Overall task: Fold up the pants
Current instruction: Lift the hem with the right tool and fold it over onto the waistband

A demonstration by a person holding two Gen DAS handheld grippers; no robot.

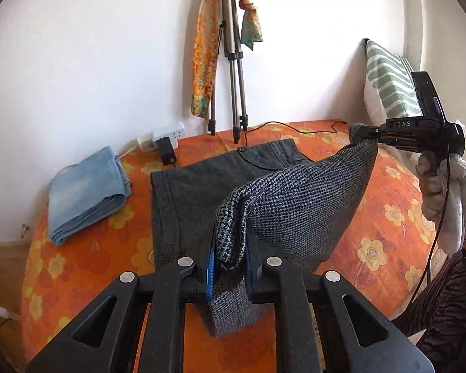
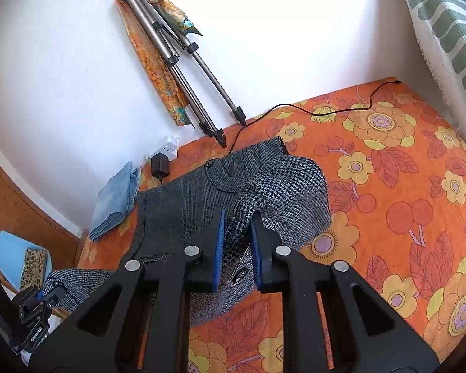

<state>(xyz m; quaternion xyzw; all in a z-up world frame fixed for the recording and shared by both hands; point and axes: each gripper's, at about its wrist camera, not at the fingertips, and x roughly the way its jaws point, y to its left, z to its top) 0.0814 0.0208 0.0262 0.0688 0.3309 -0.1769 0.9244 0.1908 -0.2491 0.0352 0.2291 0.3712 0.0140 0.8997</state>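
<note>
Grey houndstooth pants (image 1: 202, 183) lie on the orange flowered bed, waistband toward the wall. My left gripper (image 1: 231, 248) is shut on a bunched fold of the pants' near end and holds it above the bed. My right gripper (image 2: 237, 233) is shut on another part of the same lifted end; it also shows in the left wrist view (image 1: 362, 133), pinching the cloth up at the right. The lifted cloth (image 1: 301, 205) hangs between the two grippers over the flat part. The pants (image 2: 186, 205) show a button and pocket in the right wrist view.
A folded light blue towel (image 1: 84, 192) lies at the bed's left. A power strip (image 1: 163, 136) and black adapter sit by the wall. A tripod (image 1: 231, 71) with scarves leans on the wall. A black cable (image 2: 326, 110) crosses the bed. A striped pillow (image 1: 388, 80) stands at right.
</note>
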